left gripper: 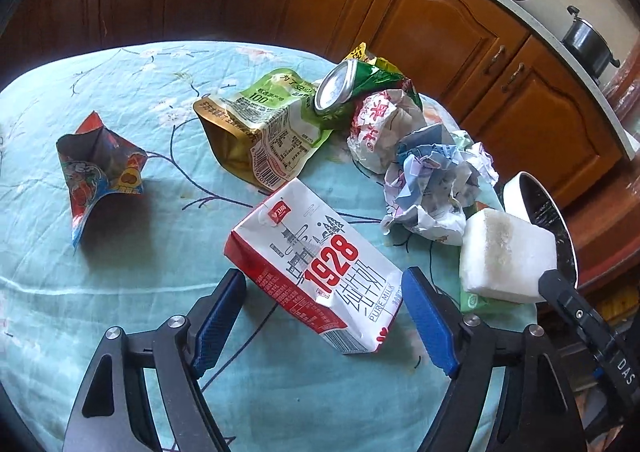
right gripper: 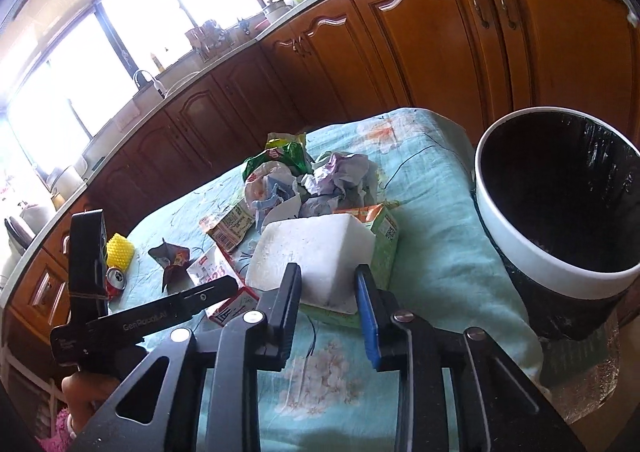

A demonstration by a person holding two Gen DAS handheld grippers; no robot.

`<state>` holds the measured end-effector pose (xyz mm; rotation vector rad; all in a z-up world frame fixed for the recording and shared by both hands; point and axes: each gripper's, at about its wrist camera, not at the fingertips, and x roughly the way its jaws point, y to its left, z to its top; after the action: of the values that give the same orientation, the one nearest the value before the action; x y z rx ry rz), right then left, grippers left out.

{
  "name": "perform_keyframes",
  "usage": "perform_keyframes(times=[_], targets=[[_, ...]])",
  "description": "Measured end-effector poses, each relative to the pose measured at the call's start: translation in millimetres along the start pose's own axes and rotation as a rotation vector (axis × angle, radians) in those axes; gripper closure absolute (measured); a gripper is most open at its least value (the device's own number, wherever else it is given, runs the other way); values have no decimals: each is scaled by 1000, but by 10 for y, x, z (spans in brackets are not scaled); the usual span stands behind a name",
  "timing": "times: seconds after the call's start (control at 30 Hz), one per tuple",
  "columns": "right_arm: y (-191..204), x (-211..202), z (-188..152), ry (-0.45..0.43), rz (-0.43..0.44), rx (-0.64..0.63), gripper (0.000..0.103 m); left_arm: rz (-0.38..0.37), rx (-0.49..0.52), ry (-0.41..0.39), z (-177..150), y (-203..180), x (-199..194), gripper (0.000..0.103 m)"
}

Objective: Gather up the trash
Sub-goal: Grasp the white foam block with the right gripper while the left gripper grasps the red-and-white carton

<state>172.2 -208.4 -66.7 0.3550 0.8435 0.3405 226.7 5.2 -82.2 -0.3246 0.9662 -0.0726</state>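
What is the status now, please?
Left gripper jaws open around milk carton. Right gripper shut on white foam block. Bin alongside, unobstructed.

Left wrist view: close, angled down on milk carton (left gripper: 320, 268). Right wrist view: close, angled down toward bin (right gripper: 560, 212). Shared: foam block (left gripper: 504, 256), carton.

We count one milk carton (left gripper: 320, 272) printed "1928 PURE MILK", one white foam block (left gripper: 506, 254), and one black-lined trash bin (right gripper: 520, 244). Two drink cans show: a green one (left gripper: 336, 86) and a red one (right gripper: 116, 279). We see one green-and-gold pouch (left gripper: 256, 136), one red foil wrapper (left gripper: 100, 172), one yellow honeycomb-textured roll (right gripper: 119, 252), and one flat green box (right gripper: 384, 232) under the foam. Crumpled papers (left gripper: 432, 180) number at least two; the heap hides any exact tally.
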Motion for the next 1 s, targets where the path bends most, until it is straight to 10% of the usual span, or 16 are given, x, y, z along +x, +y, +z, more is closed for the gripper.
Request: perform_keyframes(times=[0.2,0.5,0.7,1.0], targets=[[127,-155,-285,45,30,-39,79,5,99,-20,-98,35,-162,53],[-82,-201,-567,137,53,41,40,-31,63,6,-139,188,-336,40],[-6,-149,-447,110,68,-19,36,-14,-8,11,-1,88,-192,21],[12,36,-415,160,113,-50,36,-6,131,24,93,-219,124,36]])
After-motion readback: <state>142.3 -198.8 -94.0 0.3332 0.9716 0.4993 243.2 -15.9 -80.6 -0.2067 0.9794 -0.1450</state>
